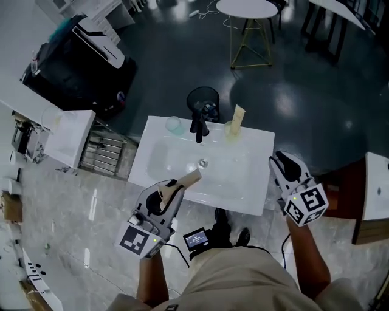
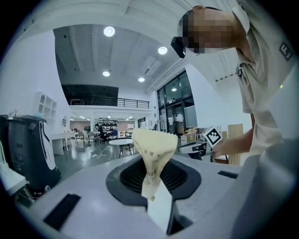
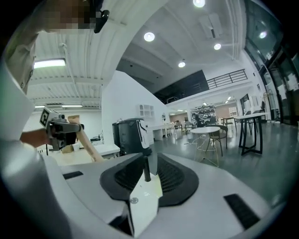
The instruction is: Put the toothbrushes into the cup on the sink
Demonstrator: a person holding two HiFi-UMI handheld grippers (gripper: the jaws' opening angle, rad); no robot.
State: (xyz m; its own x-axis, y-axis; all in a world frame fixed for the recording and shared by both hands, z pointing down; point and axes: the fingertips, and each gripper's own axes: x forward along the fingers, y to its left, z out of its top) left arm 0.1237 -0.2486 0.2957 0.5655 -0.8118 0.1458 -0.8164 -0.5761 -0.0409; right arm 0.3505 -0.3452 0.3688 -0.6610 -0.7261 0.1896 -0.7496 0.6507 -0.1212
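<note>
A toothbrush in a cream paper wrapper (image 1: 187, 180) sticks up from my left gripper (image 1: 171, 189), which is shut on it over the front left rim of the white sink (image 1: 255, 195). In the left gripper view the wrapper (image 2: 153, 158) rises between the jaws of the left gripper (image 2: 158, 191). At the back of the sink, right of the black faucet (image 1: 199, 125), stands a cup (image 1: 230, 130) holding another wrapped toothbrush (image 1: 238, 114). A clear cup (image 1: 174, 125) stands left of the faucet. My right gripper (image 1: 280, 160) (image 3: 145, 181) hovers at the sink's right edge, open, nothing between its jaws.
Behind the sink stands a black round bin (image 1: 203, 97). Further back is a round table on gold legs (image 1: 248, 12). A dark machine (image 1: 79, 70) and a white cabinet (image 1: 70, 136) stand to the left. The person's shoes (image 1: 230, 228) are just in front of the sink.
</note>
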